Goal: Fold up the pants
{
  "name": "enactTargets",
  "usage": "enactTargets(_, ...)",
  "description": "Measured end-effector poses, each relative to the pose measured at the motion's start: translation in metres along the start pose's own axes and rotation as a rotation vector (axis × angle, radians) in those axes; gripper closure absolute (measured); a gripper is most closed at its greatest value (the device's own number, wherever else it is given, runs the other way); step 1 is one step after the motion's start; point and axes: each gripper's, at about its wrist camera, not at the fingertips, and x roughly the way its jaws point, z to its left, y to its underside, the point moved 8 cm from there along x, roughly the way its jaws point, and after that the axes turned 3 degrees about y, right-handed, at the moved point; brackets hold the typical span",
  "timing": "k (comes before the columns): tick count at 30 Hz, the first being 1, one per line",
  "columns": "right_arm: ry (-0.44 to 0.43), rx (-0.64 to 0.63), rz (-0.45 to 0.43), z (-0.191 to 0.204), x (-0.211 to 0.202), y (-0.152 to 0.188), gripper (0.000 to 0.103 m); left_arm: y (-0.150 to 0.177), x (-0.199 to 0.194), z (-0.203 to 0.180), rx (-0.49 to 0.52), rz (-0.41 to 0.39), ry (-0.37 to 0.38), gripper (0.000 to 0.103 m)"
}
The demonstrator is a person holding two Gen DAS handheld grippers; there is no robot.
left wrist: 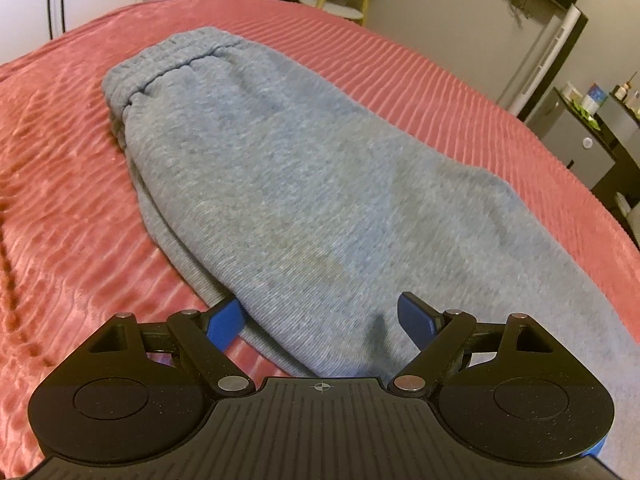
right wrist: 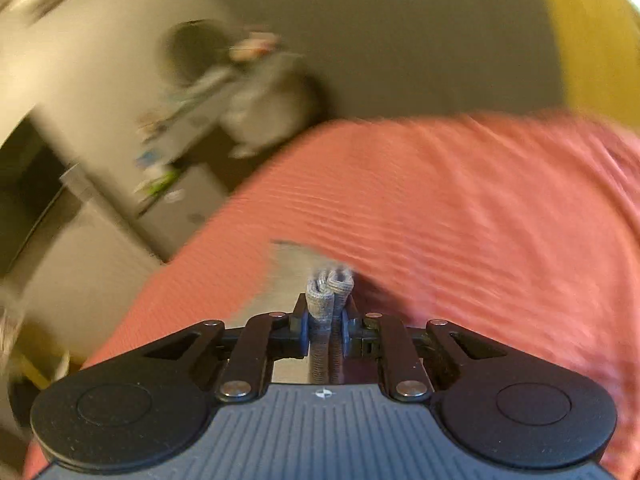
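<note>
From my left gripper (left wrist: 324,318) the pants (left wrist: 304,184) run straight away along the bed (left wrist: 72,184), a long grey shape whose axis goes from just under my jaws at about 6 o'clock up to the elastic waistband (left wrist: 176,60) at roughly 11 o'clock in the left wrist view. They look already doubled leg over leg, lying flat on the ribbed pink bedspread, and the near end spreads out wide to the 4 o'clock side. My left jaws stand wide apart and hold nothing; the left blue pad (left wrist: 224,322) sits right at the near left edge of the cloth, seemingly just off it on the bedspread, while the right pad hovers over the fabric itself. My right gripper (right wrist: 326,322) is the other story: its jaws are clamped tight on a bunched grey roll of cloth, what I take to be the cuff end (right wrist: 326,292), which sticks up between the pads toward 12 o'clock. That view is badly smeared, so I cannot tell how high the held end rides above the bed, nor how it links to the body of the garment. What I judge the next move turns on is this: the waistband lies far off at 11 o'clock down the garment's long axis, so the gripped end must travel along that line to meet it, with the left gripper nearer the fold point.
</note>
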Motion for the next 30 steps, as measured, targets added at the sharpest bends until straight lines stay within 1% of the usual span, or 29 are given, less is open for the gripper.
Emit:
enactTargets(1, -0.044, -0.083, 0.008, 0.028, -0.004, 0.004, 0.089, 0.0, 0.0, 0.0, 0.0, -0.001, 0.002, 0.017)
enactTargets(3, -0.135, -0.273, 0.033, 0.086, -0.01, 0.023, 0.089, 0.0, -0.003, 0.0, 0.001, -0.006, 0.009, 0.017)
enactTargets(4, -0.192, -0.363, 0.057, 0.115, -0.013, 0.041, 0.089, 0.0, -0.004, -0.001, 0.002, -0.008, 0.013, 0.018)
enactTargets(6, -0.272, -0.48, 0.115, 0.154, -0.015, 0.076, 0.089, 0.0, -0.008, -0.001, 0.002, -0.015, 0.029, 0.018)
enactTargets(7, -0.306, -0.544, 0.162, 0.171, -0.013, 0.102, 0.088, 0.0, -0.01, -0.002, 0.003, -0.021, 0.036, 0.018)
enactTargets(8, -0.323, -0.581, 0.199, 0.182, -0.011, 0.123, 0.088, 0.0, -0.012, -0.002, 0.006, -0.026, 0.042, 0.018)
enactTargets(10, -0.369, -0.634, 0.303, 0.195, -0.007, 0.166, 0.088, 0.0, -0.015, -0.005, 0.021, -0.031, 0.052, 0.018)
enactTargets(12, -0.395, -0.637, 0.429, 0.197, -0.003, 0.201, 0.087, 0.001, -0.018, -0.011, 0.051, -0.03, 0.063, 0.018)
enactTargets(13, -0.398, -0.633, 0.497, 0.195, -0.002, 0.214, 0.083, 0.002, -0.02, -0.015, 0.069, -0.026, 0.073, 0.018)
enactTargets(14, -0.404, -0.612, 0.563, 0.191, -0.002, 0.224, 0.074, 0.003, -0.021, -0.021, 0.095, -0.024, 0.089, 0.018)
enactTargets(15, -0.411, -0.565, 0.587, 0.187, -0.003, 0.224, 0.067, 0.004, -0.024, -0.03, 0.133, -0.029, 0.108, 0.018)
enactTargets(16, -0.416, -0.506, 0.575, 0.182, -0.004, 0.218, 0.065, 0.006, -0.028, -0.042, 0.181, -0.036, 0.133, 0.018)
enactTargets(17, -0.425, -0.42, 0.556, 0.173, -0.005, 0.206, 0.055, 0.008, -0.032, -0.055, 0.22, -0.038, 0.16, 0.018)
enactTargets(18, -0.426, -0.317, 0.534, 0.161, -0.006, 0.195, 0.039, 0.012, -0.036, -0.071, 0.256, -0.038, 0.203, 0.018)
enactTargets(19, -0.405, -0.226, 0.514, 0.146, -0.003, 0.185, 0.033, 0.016, -0.039, -0.086, 0.277, -0.029, 0.248, 0.018)
enactTargets(20, -0.357, -0.174, 0.508, 0.13, 0.001, 0.18, 0.032, 0.021, -0.041, -0.105, 0.295, -0.003, 0.308, 0.018)
enactTargets(21, -0.284, -0.158, 0.509, 0.114, 0.006, 0.177, 0.037, 0.026, -0.043, -0.124, 0.309, 0.027, 0.361, 0.018)
enactTargets(22, -0.206, -0.151, 0.506, 0.097, 0.01, 0.175, 0.045, 0.031, -0.043, -0.141, 0.323, 0.052, 0.402, 0.018)
enactTargets(23, -0.172, -0.12, 0.495, 0.083, 0.009, 0.172, 0.071, 0.036, -0.044, -0.16, 0.341, 0.075, 0.446, 0.018)
enactTargets(24, -0.172, -0.073, 0.477, 0.073, 0.007, 0.168, 0.079, 0.041, -0.044, -0.179, 0.362, 0.092, 0.484, 0.018)
enactTargets(25, -0.174, -0.016, 0.44, 0.063, 0.002, 0.162, 0.079, 0.047, -0.042, -0.2, 0.386, 0.113, 0.521, 0.018)
enactTargets(27, -0.149, 0.066, 0.363, 0.044, -0.006, 0.154, 0.078, 0.06, -0.033, -0.233, 0.404, 0.173, 0.571, 0.019)
enactTargets(28, -0.147, 0.111, 0.346, 0.036, -0.009, 0.153, 0.078, 0.066, -0.027, -0.246, 0.407, 0.204, 0.587, 0.022)
enactTargets(29, -0.156, 0.147, 0.345, 0.032, -0.009, 0.156, 0.078, 0.072, -0.018, -0.259, 0.411, 0.241, 0.598, 0.023)
enactTargets(30, -0.166, 0.169, 0.349, 0.028, -0.009, 0.156, 0.077, 0.079, -0.009, -0.27, 0.416, 0.281, 0.602, 0.028)
